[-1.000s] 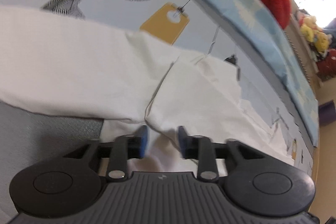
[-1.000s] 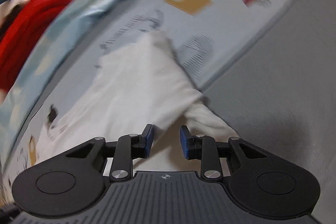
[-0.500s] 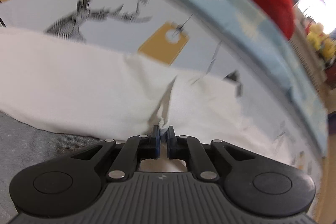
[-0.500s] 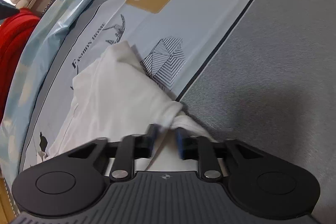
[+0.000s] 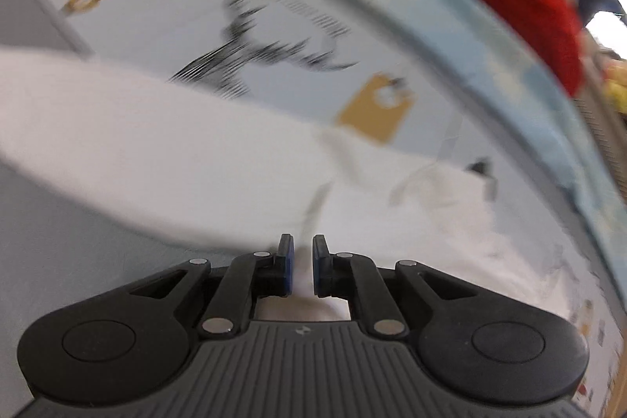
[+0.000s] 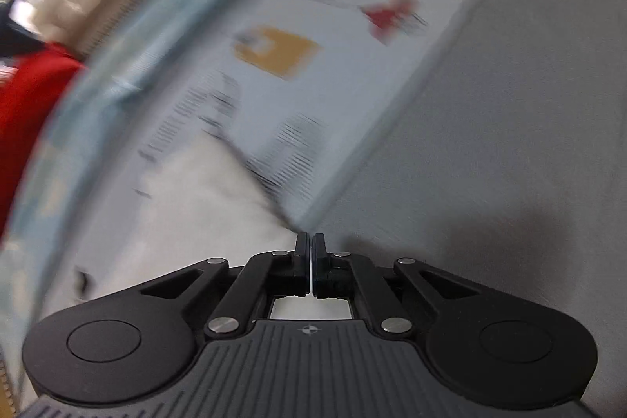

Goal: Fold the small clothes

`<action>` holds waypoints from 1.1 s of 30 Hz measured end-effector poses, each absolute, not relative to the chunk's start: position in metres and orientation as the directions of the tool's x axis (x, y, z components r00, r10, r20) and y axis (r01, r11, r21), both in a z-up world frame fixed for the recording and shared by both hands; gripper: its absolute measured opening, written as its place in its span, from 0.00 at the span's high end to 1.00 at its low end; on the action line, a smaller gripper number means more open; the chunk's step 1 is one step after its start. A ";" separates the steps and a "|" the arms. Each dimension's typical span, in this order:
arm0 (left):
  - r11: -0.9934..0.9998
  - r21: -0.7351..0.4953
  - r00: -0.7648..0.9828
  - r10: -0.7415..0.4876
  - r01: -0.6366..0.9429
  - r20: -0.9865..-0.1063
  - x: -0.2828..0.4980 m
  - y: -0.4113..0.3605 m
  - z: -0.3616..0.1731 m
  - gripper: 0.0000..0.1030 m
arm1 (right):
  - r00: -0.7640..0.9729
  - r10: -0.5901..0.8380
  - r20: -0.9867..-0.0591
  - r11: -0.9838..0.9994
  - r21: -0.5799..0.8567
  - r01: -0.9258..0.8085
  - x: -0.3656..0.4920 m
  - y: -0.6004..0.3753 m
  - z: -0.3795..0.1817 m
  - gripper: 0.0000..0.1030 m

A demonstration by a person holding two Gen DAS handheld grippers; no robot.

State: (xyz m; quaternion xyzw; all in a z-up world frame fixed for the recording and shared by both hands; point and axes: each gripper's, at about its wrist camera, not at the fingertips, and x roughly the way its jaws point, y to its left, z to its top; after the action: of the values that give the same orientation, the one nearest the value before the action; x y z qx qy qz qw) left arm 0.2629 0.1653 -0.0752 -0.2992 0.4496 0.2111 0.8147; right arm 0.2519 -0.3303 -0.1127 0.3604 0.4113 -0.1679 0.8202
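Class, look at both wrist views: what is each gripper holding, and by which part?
Both hold the white garment. The left gripper pinches a bunched fold at its near edge; the right gripper is shut on a thin edge, apparently a corner.

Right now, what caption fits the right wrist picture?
Right gripper pinches the white garment at its edge on the patterned bedsheet.

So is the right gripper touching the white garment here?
Touching. In the right wrist view the right gripper is shut on the white garment, with a thin white strip pinched between its fingers.
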 end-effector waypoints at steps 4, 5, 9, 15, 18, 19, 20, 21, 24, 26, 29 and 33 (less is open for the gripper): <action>0.766 -0.341 0.515 -0.015 -0.545 -0.857 0.271 0.154 -0.086 0.88 | 0.649 0.171 -0.741 0.686 0.562 0.461 0.269 -0.322 -0.122 0.97; 0.762 -0.335 0.486 -0.031 -0.554 -0.873 0.275 0.156 -0.096 0.88 | 0.612 0.176 -0.771 0.687 0.542 0.485 0.272 -0.321 -0.132 0.97; 0.705 -0.323 0.379 -0.082 -0.632 -0.922 0.273 0.168 -0.127 0.89 | 0.423 0.105 -0.900 0.710 0.366 0.602 0.277 -0.321 -0.162 0.97; 0.776 -0.285 0.426 -0.024 -0.563 -0.905 0.275 0.158 -0.112 0.86 | 0.531 0.113 -0.840 0.778 0.407 0.479 0.283 -0.296 -0.131 0.86; 0.754 -0.291 0.388 -0.052 -0.589 -0.920 0.271 0.163 -0.121 0.86 | 0.462 0.122 -0.879 0.743 0.389 0.544 0.283 -0.303 -0.147 0.83; 0.760 -0.286 0.384 -0.051 -0.584 -0.922 0.269 0.163 -0.120 0.86 | 0.414 0.132 -0.901 0.716 0.376 0.589 0.282 -0.307 -0.155 0.83; 0.774 -0.272 0.383 -0.042 -0.572 -0.923 0.270 0.162 -0.118 0.86 | 0.384 0.144 -0.912 0.685 0.372 0.627 0.278 -0.311 -0.160 0.83; 0.794 -0.250 0.388 -0.019 -0.555 -0.922 0.270 0.159 -0.113 0.86 | 0.386 0.155 -0.909 0.657 0.387 0.647 0.274 -0.313 -0.161 0.83; 0.830 -0.199 0.414 0.042 -0.521 -0.909 0.265 0.153 -0.100 0.80 | 0.423 0.159 -0.892 0.687 0.408 0.601 0.275 -0.305 -0.141 0.79; 0.834 -0.195 0.421 0.049 -0.516 -0.906 0.262 0.153 -0.095 0.80 | 0.463 0.163 -0.871 0.713 0.428 0.555 0.274 -0.296 -0.125 0.78; 0.836 -0.198 0.428 0.048 -0.511 -0.903 0.257 0.152 -0.089 0.80 | 0.494 0.147 -0.857 0.753 0.421 0.506 0.273 -0.284 -0.107 0.78; 0.837 -0.201 0.440 0.052 -0.508 -0.896 0.251 0.155 -0.081 0.80 | 0.522 0.131 -0.843 0.811 0.394 0.432 0.273 -0.262 -0.087 0.78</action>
State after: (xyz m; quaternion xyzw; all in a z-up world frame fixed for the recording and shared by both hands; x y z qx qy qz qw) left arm 0.2514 0.1553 -0.0809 -0.2281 0.5005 0.1713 0.8174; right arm 0.2735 -0.2618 -0.0868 0.2932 0.4803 -0.0915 0.8215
